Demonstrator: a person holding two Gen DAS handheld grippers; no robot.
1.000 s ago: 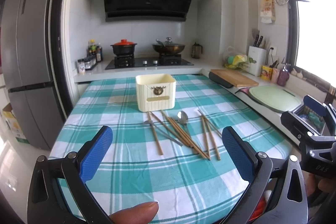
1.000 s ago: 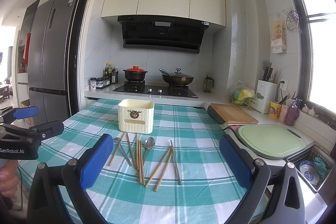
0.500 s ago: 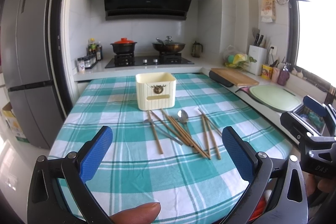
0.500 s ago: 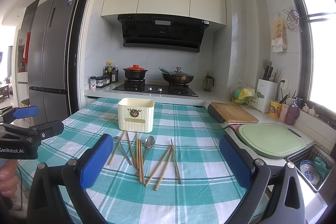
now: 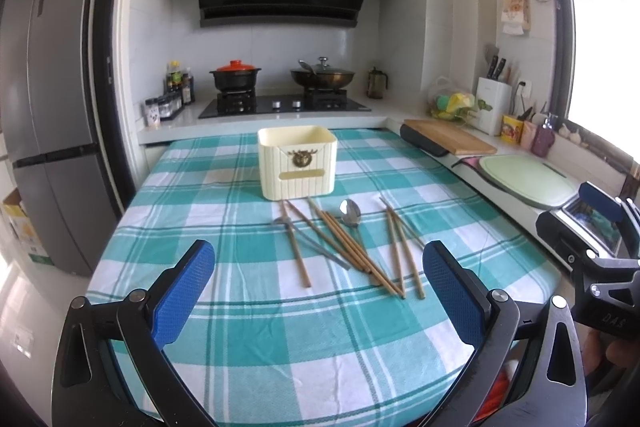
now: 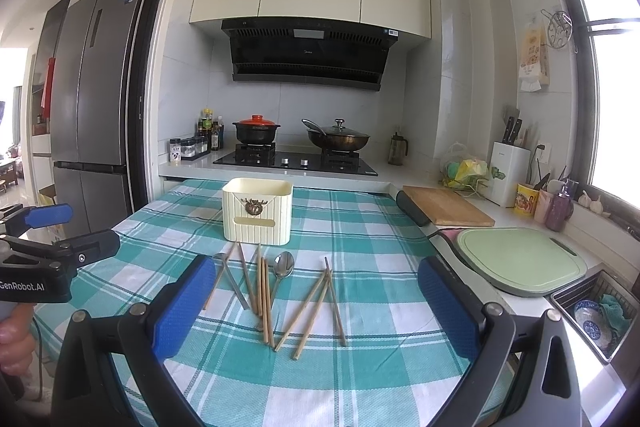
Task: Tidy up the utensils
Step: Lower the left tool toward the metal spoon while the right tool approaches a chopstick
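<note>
While the left gripper [image 5: 318,295] and right gripper [image 6: 312,307] are held apart and empty, nothing is yet sorted. The chopsticks [image 6: 264,301] and spoon [image 6: 283,265] are scattered on the tabletop [image 6: 360,367] just ahead, before the cream holder [image 6: 257,209], which appears empty.

At the centre of the frame a box [image 5: 297,163] stands on the table [image 5: 248,327] — chopsticks [image 5: 352,247] and a spoon [image 5: 351,213] lie just below it; the stove [image 5: 280,103] sits behind, above it.
</note>
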